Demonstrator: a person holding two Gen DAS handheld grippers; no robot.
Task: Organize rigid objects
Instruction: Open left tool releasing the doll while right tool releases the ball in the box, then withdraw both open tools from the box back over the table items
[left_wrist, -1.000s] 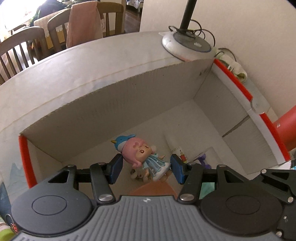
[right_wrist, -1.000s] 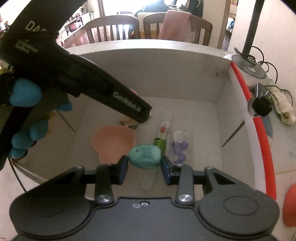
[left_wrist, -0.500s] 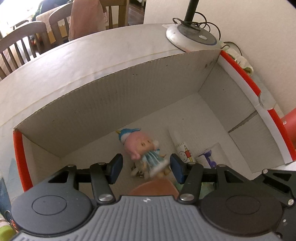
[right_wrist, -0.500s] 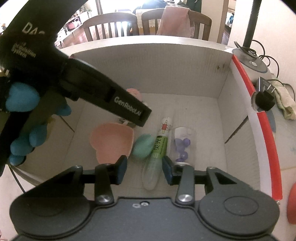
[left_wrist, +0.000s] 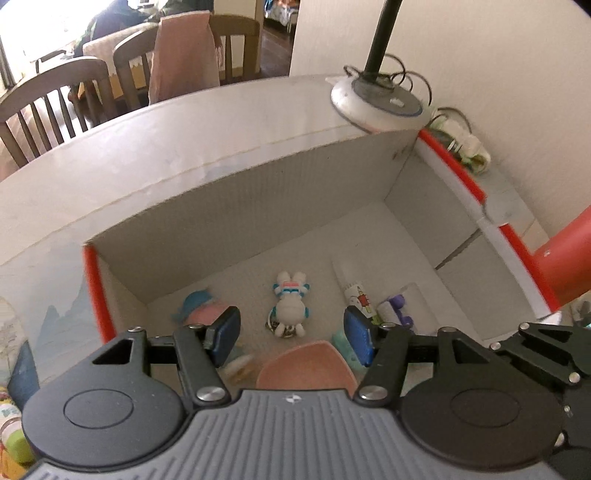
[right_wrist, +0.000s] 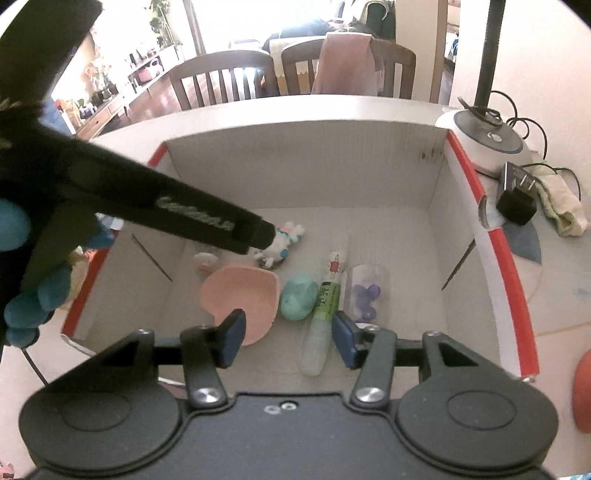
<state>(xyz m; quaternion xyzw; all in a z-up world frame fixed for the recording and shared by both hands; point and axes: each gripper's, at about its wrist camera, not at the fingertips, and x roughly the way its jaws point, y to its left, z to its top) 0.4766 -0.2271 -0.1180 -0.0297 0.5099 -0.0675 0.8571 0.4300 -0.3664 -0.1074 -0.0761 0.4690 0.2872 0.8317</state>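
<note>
A white cardboard box (left_wrist: 229, 214) with red edges holds the toys. On its floor lie a white rabbit figure (left_wrist: 290, 308), a pink-haired doll (left_wrist: 199, 312) half hidden by my left finger, a pink heart dish (left_wrist: 306, 363), a glue stick (left_wrist: 356, 295) and a clear bag of purple pieces (left_wrist: 395, 310). My left gripper (left_wrist: 291, 334) hovers above them, its jaws opening with nothing between them. My right gripper (right_wrist: 288, 338) is also opening and empty, above the teal lump (right_wrist: 299, 297), which rests between the dish (right_wrist: 240, 299) and the glue stick (right_wrist: 325, 302).
A lamp base (left_wrist: 376, 99) with cables stands behind the box's far right corner. A black plug (right_wrist: 517, 199) and a cloth (right_wrist: 561, 206) lie to the right. A red object (left_wrist: 565, 266) is by the right wall. A blue-gloved hand (right_wrist: 22, 229) holds the left gripper. Chairs stand beyond the table.
The doll left the left jaws and now lies on the box floor to the left; the rabbit figure shows. The teal lump dropped from the right jaws into the box. Both jaws widened.
</note>
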